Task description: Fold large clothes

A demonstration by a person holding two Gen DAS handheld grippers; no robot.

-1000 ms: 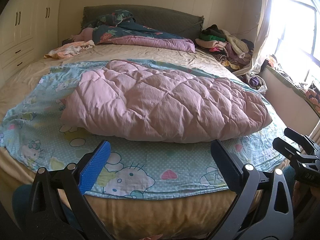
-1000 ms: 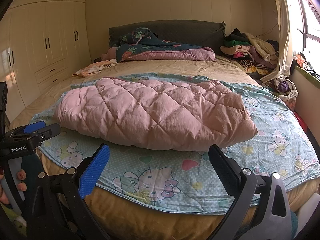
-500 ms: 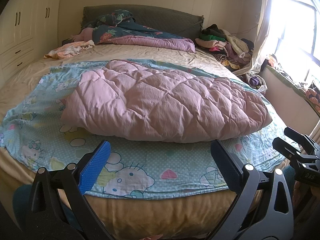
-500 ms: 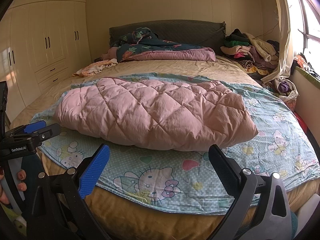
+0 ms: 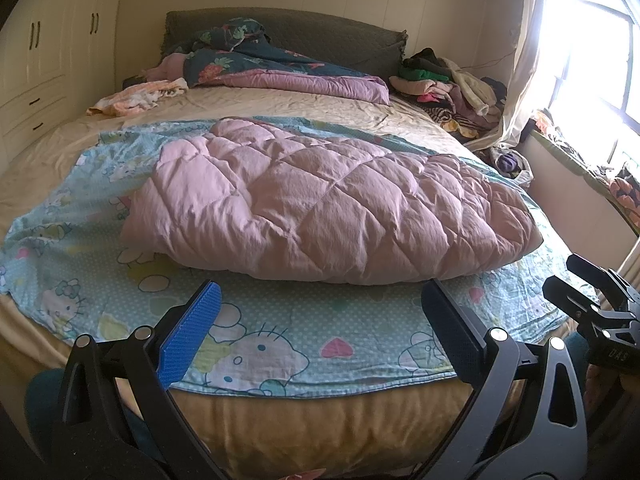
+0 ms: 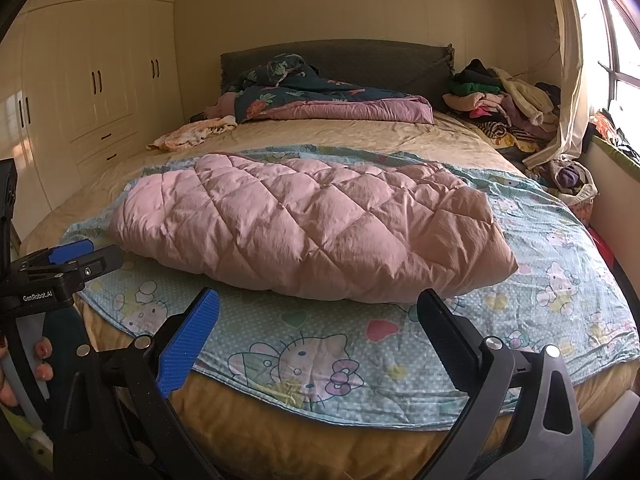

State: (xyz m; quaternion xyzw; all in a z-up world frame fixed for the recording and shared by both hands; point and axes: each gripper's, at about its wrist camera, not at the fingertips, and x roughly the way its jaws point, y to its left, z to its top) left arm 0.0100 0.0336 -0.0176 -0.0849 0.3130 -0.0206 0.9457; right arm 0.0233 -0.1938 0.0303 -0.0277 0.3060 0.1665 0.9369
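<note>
Two grippers, both spread wide and holding nothing. Left gripper (image 5: 320, 328): one finger faced with a ribbed blue pad (image 5: 190, 336), the other dark and flat. Right gripper (image 6: 318, 336): same pair, blue ribbed pad (image 6: 188, 342) on one side, black on the other.

One pink quilted comforter (image 5: 332, 208), puffy, stitched in diamonds, lying just beyond the fingertips of both grippers and apart from them, spanning past both fingers to either side. Beneath it, one thin pale-blue cartoon-cat sheet (image 5: 280, 336), dotted, wrinkled, its rounded edge directly between and below the fingers. Under that, a beige bed cover (image 6: 360, 136), smooth with soft creases.

Farther ahead of the fingers, against a dark padded headboard (image 6: 360, 56): one dark floral duvet (image 6: 304, 92) with a mauve underside, bunched. Beyond the blue-padded finger, one small crumpled pale-orange garment (image 6: 192, 136). Beyond the dark finger, one heap of mixed clothes (image 6: 504, 100), count of pieces unclear. One cream wardrobe wall (image 6: 100, 80) with slim dark handles.
</note>
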